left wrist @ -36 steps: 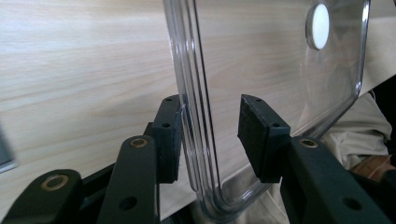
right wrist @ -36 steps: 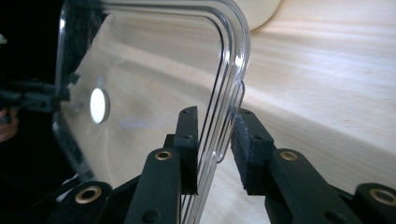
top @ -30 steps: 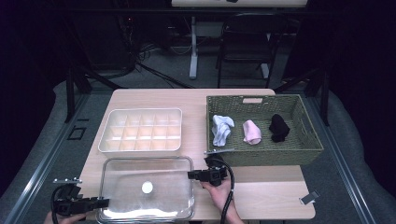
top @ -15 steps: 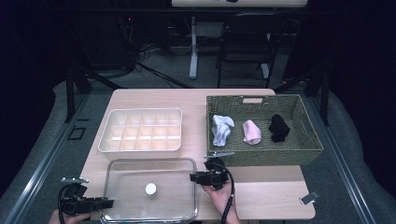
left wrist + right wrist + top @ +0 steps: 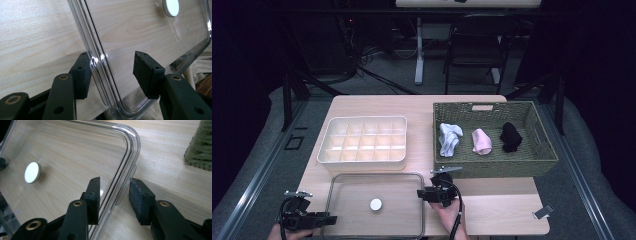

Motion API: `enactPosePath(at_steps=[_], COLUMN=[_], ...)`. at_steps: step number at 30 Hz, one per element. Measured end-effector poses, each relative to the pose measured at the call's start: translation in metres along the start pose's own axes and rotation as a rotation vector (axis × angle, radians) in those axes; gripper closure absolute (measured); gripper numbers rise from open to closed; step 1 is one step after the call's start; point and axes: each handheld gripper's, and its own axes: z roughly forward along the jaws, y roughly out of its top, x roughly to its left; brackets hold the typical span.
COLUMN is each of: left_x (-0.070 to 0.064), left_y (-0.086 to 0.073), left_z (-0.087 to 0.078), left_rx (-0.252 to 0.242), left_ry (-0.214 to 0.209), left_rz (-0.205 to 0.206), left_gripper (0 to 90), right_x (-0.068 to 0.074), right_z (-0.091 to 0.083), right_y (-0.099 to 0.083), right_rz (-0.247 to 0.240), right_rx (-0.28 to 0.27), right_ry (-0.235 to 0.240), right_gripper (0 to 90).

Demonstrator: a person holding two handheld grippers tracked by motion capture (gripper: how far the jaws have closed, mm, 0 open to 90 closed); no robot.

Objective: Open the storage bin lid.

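- Both my grippers have their black pads (image 5: 93,195) apart, one pad on each side of the lid's rim, and neither one squeezes yet.
- My right gripper (image 5: 113,200) sits over the rim of the clear lid (image 5: 75,157) just below a round corner. A small tab sticks out of the rim right there, between the pads.
- My left gripper (image 5: 112,75) sits over the rim on the other side, close to a corner too. One pad looks like it touches the rim and the other pad is well away from it.
- From the high view, the clear lid (image 5: 377,220) lies flat on the table (image 5: 377,107), near my edge, with my right gripper (image 5: 438,190) at its right side and my left gripper (image 5: 307,219) at its left corner.
- I think the next job is to close both grippers on the rim and lift the lid. I should squeeze both at the same time, so the lid does not slide away.
- I should lift both sides level, because the plastic is smooth and can slip.
- Behind the lid sits the white box (image 5: 364,140) with many little rooms. The lid may belong on it.
- Off to the right is the green basket (image 5: 544,160) with three rolled socks: white, pink and black.
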Motion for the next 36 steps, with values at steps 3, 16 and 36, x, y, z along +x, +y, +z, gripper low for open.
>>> enactPosePath(at_steps=[3,16,36], left_x=[-0.002,-0.006,-0.067], left_y=[0.000,0.003,0.048], left_z=[0.000,-0.005,-0.007], left_rx=[0.004,-0.035,-0.206], left_ry=[0.026,0.108,0.197], left_rz=[0.017,0.054,0.263], left_gripper=[47.2,25.4,0.0], right_x=[0.000,0.005,0.005], right_z=[0.002,0.000,-0.035], right_y=[-0.002,-0.004,0.002], right_rz=[-0.002,-0.030,-0.176], right_rx=[0.006,-0.008,0.029], right_ry=[-0.007,-0.066,-0.022], right_gripper=[60.8,45.1,14.6])
